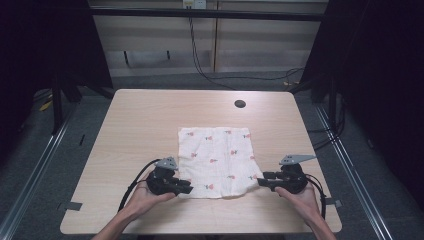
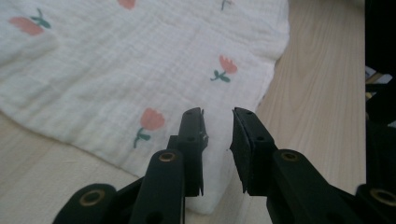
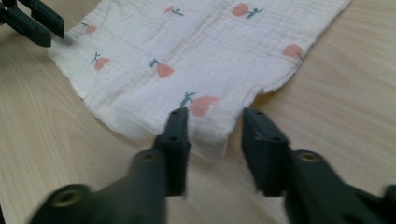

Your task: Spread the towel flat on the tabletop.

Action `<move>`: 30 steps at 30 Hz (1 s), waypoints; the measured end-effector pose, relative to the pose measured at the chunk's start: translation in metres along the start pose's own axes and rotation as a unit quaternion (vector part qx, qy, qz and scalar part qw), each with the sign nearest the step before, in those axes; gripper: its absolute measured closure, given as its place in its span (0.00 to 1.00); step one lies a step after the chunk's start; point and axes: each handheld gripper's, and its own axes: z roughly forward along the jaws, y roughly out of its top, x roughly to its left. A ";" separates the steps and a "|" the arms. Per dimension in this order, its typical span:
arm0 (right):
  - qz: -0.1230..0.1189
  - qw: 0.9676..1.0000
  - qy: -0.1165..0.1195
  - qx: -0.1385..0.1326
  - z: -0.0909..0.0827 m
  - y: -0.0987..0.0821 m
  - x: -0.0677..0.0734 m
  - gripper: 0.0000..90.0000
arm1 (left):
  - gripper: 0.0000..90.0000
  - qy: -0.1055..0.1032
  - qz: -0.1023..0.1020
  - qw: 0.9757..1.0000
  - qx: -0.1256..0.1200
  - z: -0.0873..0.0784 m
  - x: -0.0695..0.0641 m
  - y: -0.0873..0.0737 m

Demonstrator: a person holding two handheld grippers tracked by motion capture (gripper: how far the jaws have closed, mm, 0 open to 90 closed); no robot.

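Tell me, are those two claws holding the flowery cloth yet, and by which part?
Not yet. The left gripper and right gripper are open, each at a near corner of the cloth, pads not pressing it.

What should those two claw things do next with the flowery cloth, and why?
Probably close both on the cloth. The left gripper and right gripper each sit at a near corner with jaws apart, cloth edge lying between them, not yet pinched. Gripping both corners would let the person lift or fold it.

One white cloth (image 1: 216, 161) with red flowers, two black grippers, left (image 1: 187, 187) and right (image 1: 261, 181), one wooden table (image 1: 145, 115).
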 end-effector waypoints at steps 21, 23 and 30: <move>0.024 0.999 -0.031 0.020 0.016 0.003 0.003 0.75 | 0.67 0.040 -0.019 0.999 -0.006 -0.020 0.007 -0.026; 0.013 0.999 -0.045 0.005 0.006 -0.001 0.014 0.71 | 0.66 0.049 -0.037 0.998 -0.020 -0.022 0.006 -0.028; -0.022 0.999 -0.013 -0.038 -0.012 0.005 0.023 0.82 | 0.79 0.024 -0.008 0.999 -0.028 -0.026 0.005 -0.019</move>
